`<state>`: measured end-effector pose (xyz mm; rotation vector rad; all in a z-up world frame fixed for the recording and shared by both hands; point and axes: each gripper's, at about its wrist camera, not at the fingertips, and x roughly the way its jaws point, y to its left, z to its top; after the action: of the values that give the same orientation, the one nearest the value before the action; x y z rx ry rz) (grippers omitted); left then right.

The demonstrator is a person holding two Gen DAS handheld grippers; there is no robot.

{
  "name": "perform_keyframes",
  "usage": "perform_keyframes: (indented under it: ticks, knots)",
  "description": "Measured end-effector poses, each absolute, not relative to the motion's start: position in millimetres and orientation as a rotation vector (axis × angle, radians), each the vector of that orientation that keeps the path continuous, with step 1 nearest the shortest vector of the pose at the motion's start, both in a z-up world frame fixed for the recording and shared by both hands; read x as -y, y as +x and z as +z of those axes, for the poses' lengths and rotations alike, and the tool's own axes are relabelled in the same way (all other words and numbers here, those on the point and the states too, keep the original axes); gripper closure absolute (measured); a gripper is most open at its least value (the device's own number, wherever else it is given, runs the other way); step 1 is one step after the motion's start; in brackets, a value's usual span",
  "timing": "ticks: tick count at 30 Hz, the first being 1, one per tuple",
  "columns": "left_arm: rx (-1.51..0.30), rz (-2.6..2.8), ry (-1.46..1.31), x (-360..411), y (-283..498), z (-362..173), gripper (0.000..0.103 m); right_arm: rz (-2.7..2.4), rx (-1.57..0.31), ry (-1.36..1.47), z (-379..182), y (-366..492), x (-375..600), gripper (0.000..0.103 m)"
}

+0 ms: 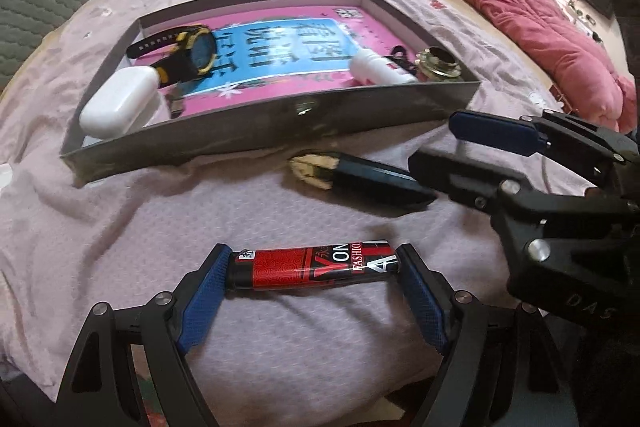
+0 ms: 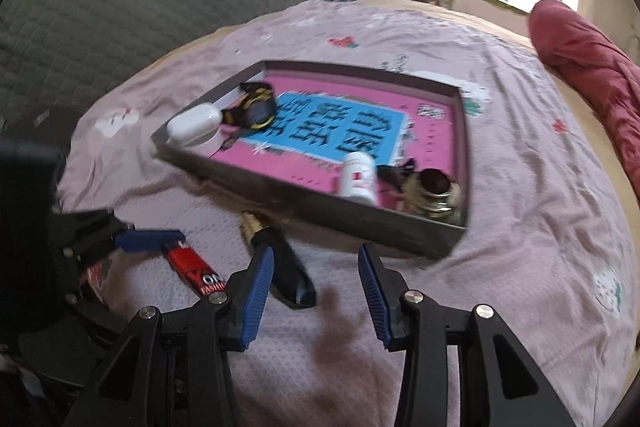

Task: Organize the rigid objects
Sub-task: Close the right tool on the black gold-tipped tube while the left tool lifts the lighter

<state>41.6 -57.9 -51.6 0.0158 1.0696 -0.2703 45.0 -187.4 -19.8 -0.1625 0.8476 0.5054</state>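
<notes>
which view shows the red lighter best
The left wrist view: the red lighter lies crosswise, label legible, clamped end to end by the left hand-held gripper. The right wrist view shows it small, blurred and partly hidden.

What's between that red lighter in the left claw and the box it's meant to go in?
Mostly open bedsheet. The lighter sits between the left claw's pads, and only the box's near wall stands ahead. A black brush lies just off to the right, by the right claw, not directly in line.
</notes>
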Motion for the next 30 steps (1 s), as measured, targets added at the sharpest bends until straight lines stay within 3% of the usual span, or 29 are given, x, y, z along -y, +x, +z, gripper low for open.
perform_keyframes:
  ticks: [17, 30]
  knots:
    - [-1.053, -0.216, -0.01, 17.2, 47.4, -53.3, 0.02, 0.574, -0.897, -0.352, -55.5, 54.5, 146.0, 0.059]
    - [-1.03, -0.214, -0.014, 17.0, 50.6, -52.0, 0.02, 0.615, -0.907, -0.258, -54.6, 58.3, 149.0, 0.076]
